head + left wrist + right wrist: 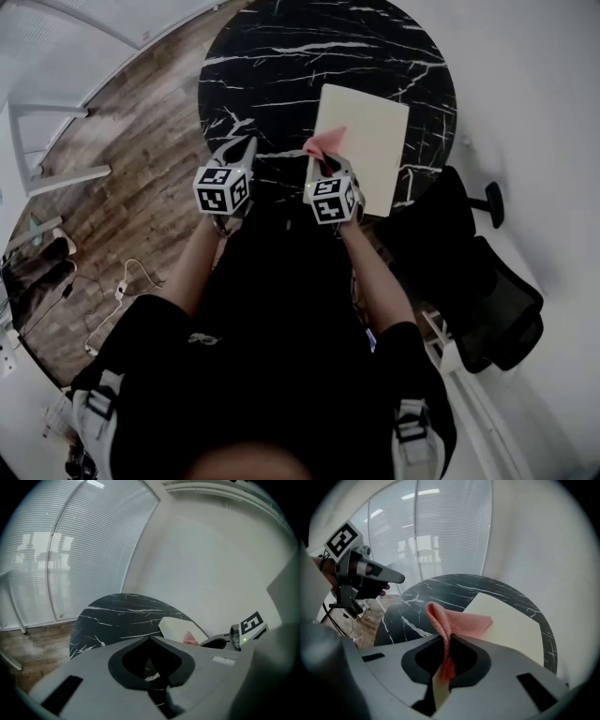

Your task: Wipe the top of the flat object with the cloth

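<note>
My right tongs point(330, 161) pinch the pink cloth point(324, 142) over the flat board's point(370, 127) near edge; my left tongs point(247, 143), pressed together, sit just beside it.

Pink cloth point(459, 623) above cream flat object point(367, 141).

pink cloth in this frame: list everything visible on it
The pink cloth looks like soft, finely knitted fabric, folded on itself. The right gripper has its jaws shut on it: a strip runs down between them, a loop bulges above, and the free end reaches forward over the near corner of the cream flat board on the black marble table. Whether it touches the board cannot be told.
</note>
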`<state>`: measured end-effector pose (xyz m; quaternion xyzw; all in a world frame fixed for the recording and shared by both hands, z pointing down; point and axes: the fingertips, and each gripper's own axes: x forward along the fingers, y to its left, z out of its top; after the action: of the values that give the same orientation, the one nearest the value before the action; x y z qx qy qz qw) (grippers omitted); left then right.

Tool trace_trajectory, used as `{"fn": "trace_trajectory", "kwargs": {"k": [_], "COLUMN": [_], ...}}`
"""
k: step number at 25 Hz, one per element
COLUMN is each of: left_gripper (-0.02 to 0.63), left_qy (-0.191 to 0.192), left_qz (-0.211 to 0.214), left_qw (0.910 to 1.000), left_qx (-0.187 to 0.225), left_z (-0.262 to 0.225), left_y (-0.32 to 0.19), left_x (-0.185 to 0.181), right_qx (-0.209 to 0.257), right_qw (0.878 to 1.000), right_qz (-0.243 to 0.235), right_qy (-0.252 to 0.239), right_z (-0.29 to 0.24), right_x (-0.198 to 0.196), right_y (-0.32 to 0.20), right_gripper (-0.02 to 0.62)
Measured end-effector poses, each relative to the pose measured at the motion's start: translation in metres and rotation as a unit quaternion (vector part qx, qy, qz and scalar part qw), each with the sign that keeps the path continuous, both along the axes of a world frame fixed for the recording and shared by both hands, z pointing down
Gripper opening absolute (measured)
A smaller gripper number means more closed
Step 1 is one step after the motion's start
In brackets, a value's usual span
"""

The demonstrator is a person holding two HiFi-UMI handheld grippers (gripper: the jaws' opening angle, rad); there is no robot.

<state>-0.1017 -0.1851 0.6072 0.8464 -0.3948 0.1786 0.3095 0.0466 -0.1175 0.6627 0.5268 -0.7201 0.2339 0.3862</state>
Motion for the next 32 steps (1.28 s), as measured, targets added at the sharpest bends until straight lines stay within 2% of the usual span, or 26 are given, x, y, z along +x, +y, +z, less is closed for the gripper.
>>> {"fn": "trace_trajectory", "kwargs": {"k": [6, 11, 17, 22, 27, 32], "left_gripper": [0.0, -0.002, -0.002, 0.0, -0.001, -0.001], "left_qy": [0.001, 0.008, 0.017, 0.028, 0.032, 0.022], "left_qz": [-0.006, 0.02, 0.068, 0.095, 0.112, 0.105], "left_qw": [1.0, 0.9997, 0.9973, 0.9946, 0.9924, 0.9936], "left_qx": [0.0, 0.009, 0.023, 0.031, 0.039, 0.035], "left_z": [-0.001, -0.011, -0.023, -0.036, -0.046, -0.042], "left_y": [0.0, -0.004, -0.014, -0.018, -0.022, -0.02], "left_x": [0.0, 0.031, 0.094, 0.147, 0.188, 0.204], "right_qx": [-0.008, 0.041, 0.134, 0.177, 0.167, 0.135], "right_qw": [1.0, 0.999, 0.988, 0.977, 0.974, 0.979], "right_qz": [-0.017, 0.005, 0.072, 0.118, 0.153, 0.15], "right_qy": [-0.009, -0.011, 0.005, 0.021, 0.016, 0.009], "right_z": [-0.003, -0.03, -0.095, -0.134, -0.133, -0.111], "right_x": [-0.009, 0.012, 0.084, 0.156, 0.21, 0.231], "right_y": [-0.003, -0.015, -0.035, -0.037, -0.032, -0.028], "right_gripper": [0.015, 0.015, 0.015, 0.015, 0.015, 0.015]}}
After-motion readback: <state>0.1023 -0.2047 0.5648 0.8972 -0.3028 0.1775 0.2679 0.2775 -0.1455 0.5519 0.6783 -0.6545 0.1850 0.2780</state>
